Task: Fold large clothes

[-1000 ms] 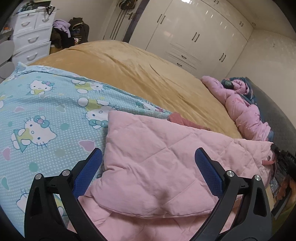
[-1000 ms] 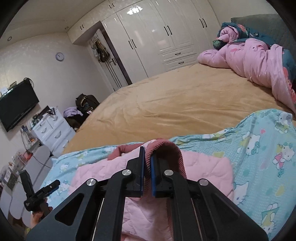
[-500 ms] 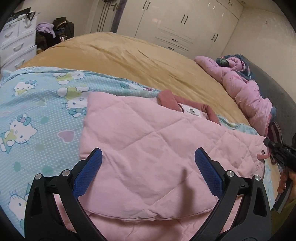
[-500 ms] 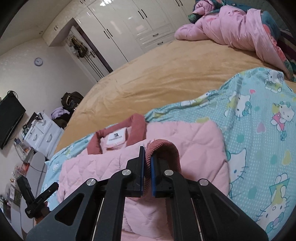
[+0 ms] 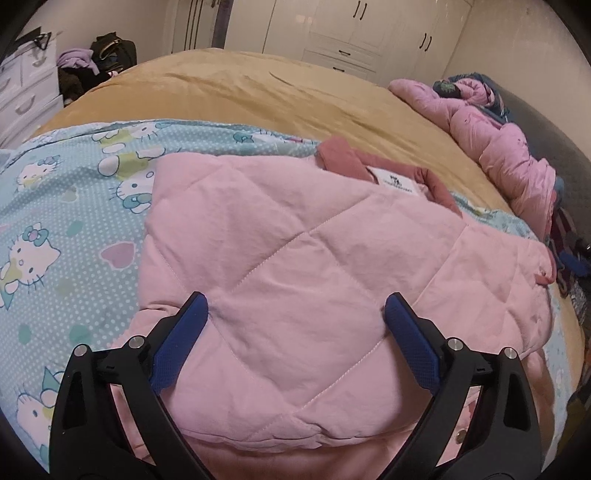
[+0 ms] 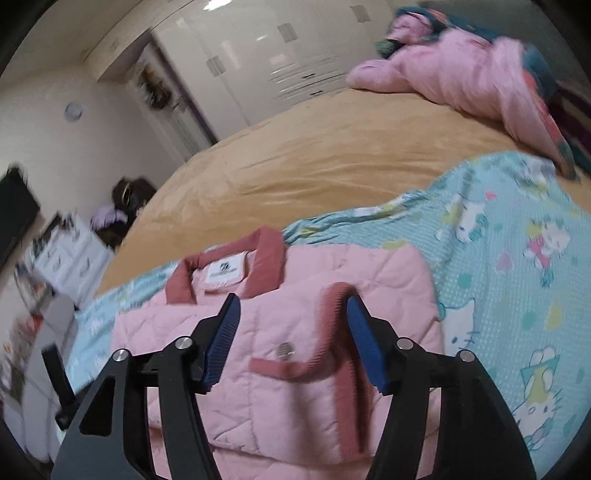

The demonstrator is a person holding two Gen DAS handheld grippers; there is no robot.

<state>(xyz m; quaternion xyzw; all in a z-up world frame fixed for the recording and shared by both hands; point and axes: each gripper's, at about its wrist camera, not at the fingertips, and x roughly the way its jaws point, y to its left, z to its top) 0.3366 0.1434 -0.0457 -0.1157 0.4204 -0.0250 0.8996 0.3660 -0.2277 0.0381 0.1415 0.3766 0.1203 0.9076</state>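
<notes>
The pink quilted jacket (image 5: 295,258) lies folded on the cartoon-cat sheet (image 5: 66,221), centre frame in both views, dark-pink collar (image 6: 266,258) toward the tan bedspread (image 5: 258,96). Left gripper (image 5: 295,317) hovers wide open above it. Right gripper (image 6: 291,314) jaws are opening, the ribbed cuff (image 6: 332,306) loose between them.

The pale pink quilted cloth jacket (image 5: 295,258) looks soft and matt, stitched in diamonds, with a darker rose ribbed knit collar (image 6: 266,258) and a small shiny metal snap (image 6: 284,349). The turquoise printed cotton sheet (image 5: 66,229) is matt and dotted. The mustard plush bedspread (image 5: 258,96) looks velvety. The white wardrobe doors (image 5: 354,29) are glossy.
</notes>
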